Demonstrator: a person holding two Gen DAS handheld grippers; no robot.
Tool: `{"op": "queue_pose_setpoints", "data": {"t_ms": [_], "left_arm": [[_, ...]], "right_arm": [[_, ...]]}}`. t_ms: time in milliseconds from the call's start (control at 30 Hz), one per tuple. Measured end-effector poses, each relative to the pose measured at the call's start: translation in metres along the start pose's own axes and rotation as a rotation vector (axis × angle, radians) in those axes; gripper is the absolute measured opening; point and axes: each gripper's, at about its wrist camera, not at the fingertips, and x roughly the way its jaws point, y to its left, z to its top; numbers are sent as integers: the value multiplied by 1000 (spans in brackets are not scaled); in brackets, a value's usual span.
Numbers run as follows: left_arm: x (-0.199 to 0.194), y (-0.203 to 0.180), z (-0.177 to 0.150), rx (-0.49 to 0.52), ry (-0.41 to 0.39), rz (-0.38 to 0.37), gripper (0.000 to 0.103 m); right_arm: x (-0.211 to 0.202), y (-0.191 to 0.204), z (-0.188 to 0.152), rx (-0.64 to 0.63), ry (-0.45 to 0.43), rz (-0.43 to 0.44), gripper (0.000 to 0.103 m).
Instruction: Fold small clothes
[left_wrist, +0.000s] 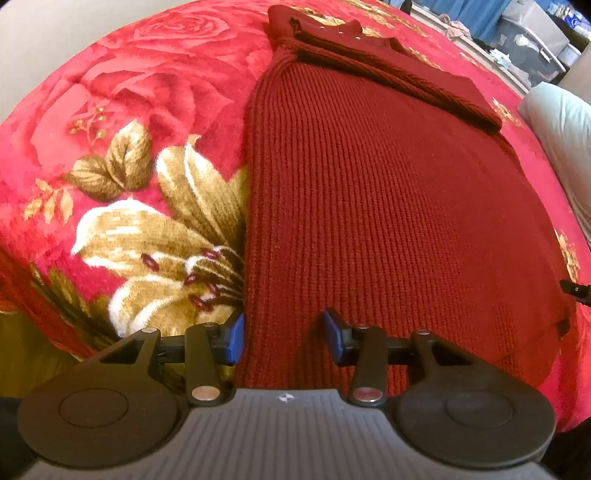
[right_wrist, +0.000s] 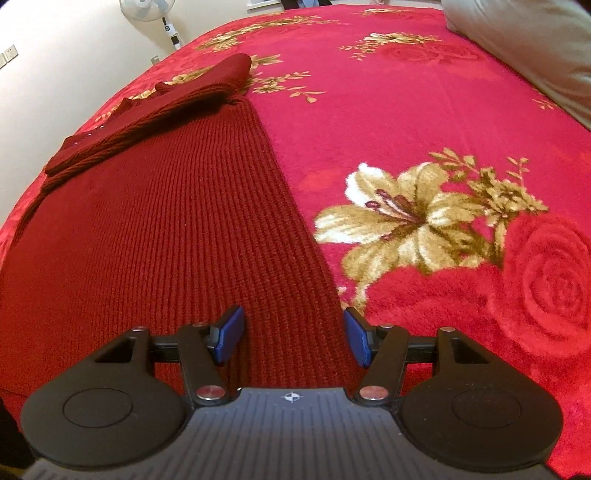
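- Bedding is forming the work surface: a red floral blanket (left_wrist: 122, 92) is covering the bed, with a pale wall behind it and storage clutter showing at 1 o'clock in the left wrist view.
- One dark red knitted sweater (left_wrist: 388, 221) is lying flat on the blanket, running from 6 o'clock toward 12 o'clock in both views.
- Its far end is already lying doubled: a sleeve (left_wrist: 399, 81) is resting folded across the upper body, and the collar is showing beyond it at 12 o'clock.
- Judged from this layout, the sleeve folds are looking complete, while the lengthwise fold of the body is not yet done; the near hem is lying unlifted.
- One left gripper (left_wrist: 283, 338) is standing at 6 o'clock, straddling the sweater's left edge near the hem. Its jaws are standing apart; the blue pads are not pressing on the knit.
- One right gripper (right_wrist: 293, 338) is likewise straddling the sweater's right edge at 6 o'clock. Its jaws are standing wide, with a strip of knit between them and nothing clamped.
- The next step is probably calling for both grippers to be closing on the hem corners, then carrying the hem toward 12 o'clock.
- Count: one sweater, two grippers, one blanket, one pale pillow (right_wrist: 524, 48) at 1 o'clock in the right wrist view, one standing fan (right_wrist: 147, 9) at 11 o'clock.
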Motion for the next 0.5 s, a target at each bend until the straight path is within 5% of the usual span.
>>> {"op": "queue_pose_setpoints", "data": {"t_ms": [367, 500], "left_arm": [[-1, 3, -2, -21, 1, 3, 47], [-5, 2, -3, -15, -19, -11, 33]], "right_arm": [[-2, -14, 5, 59, -24, -43, 56], [1, -5, 1, 3, -16, -40, 57]]}}
